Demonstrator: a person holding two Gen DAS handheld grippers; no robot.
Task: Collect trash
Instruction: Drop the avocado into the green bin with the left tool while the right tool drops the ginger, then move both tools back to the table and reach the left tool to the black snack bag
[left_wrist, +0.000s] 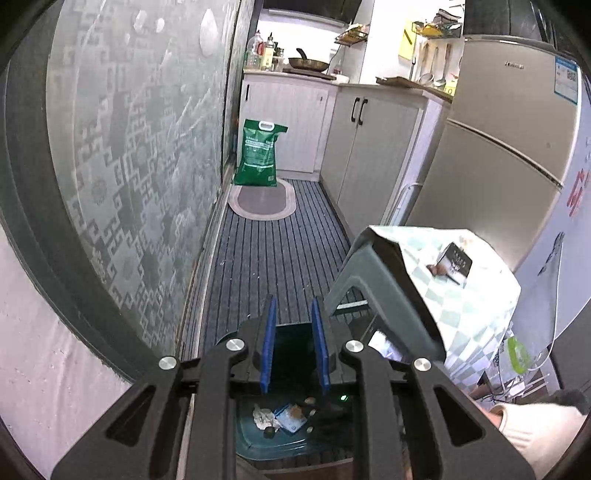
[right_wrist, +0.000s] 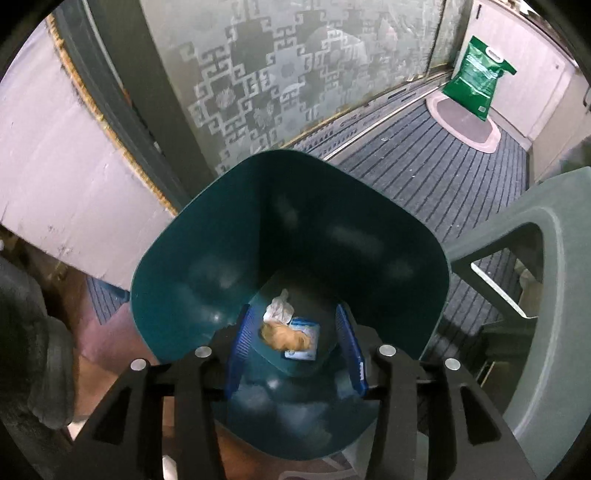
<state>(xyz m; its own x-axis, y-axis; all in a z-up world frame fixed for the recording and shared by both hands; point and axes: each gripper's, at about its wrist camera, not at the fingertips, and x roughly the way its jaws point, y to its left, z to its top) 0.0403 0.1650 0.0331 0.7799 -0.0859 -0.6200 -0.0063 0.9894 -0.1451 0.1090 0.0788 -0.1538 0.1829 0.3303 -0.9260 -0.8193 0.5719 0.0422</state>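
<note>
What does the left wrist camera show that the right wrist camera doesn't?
Only the left view shows the fridge, the counter with a pan, and a small black box lying on the checked cloth. Only the right view looks straight into the bin, with the open right gripper above an orange scrap. Both show the bin's trash, the green sack and the striped floor.
</note>
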